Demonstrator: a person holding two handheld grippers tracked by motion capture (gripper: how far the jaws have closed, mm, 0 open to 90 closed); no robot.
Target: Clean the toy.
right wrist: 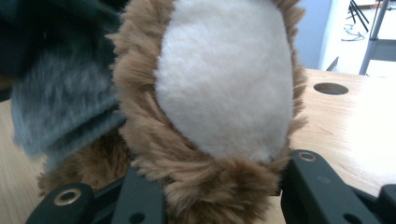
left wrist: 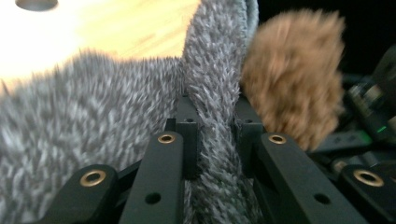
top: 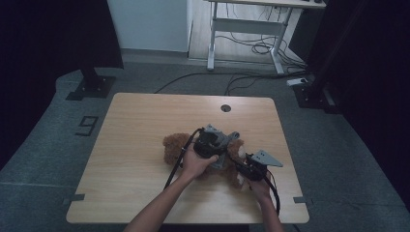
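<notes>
A brown plush bear [top: 172, 148] lies on the wooden table [top: 140, 121], partly dressed in a grey fuzzy garment [top: 228, 140]. My left gripper [top: 218, 145] is over the bear's middle. In the left gripper view it [left wrist: 215, 116] is shut on a fold of the grey garment [left wrist: 215, 65], with a brown furry limb [left wrist: 294, 79] just beyond. My right gripper [top: 243, 168] is at the bear's right end. In the right gripper view it [right wrist: 219, 175] is shut on the bear's foot [right wrist: 224, 79], which has a cream sole and stands up between the jaws. The grey garment [right wrist: 60, 107] hangs to the left.
A round cable hole [top: 226, 108] sits near the table's far edge. Bare wood lies to the left of the bear. On the floor behind stand a white desk frame [top: 241, 29], loose cables [top: 261, 48] and a black stand base [top: 92, 87].
</notes>
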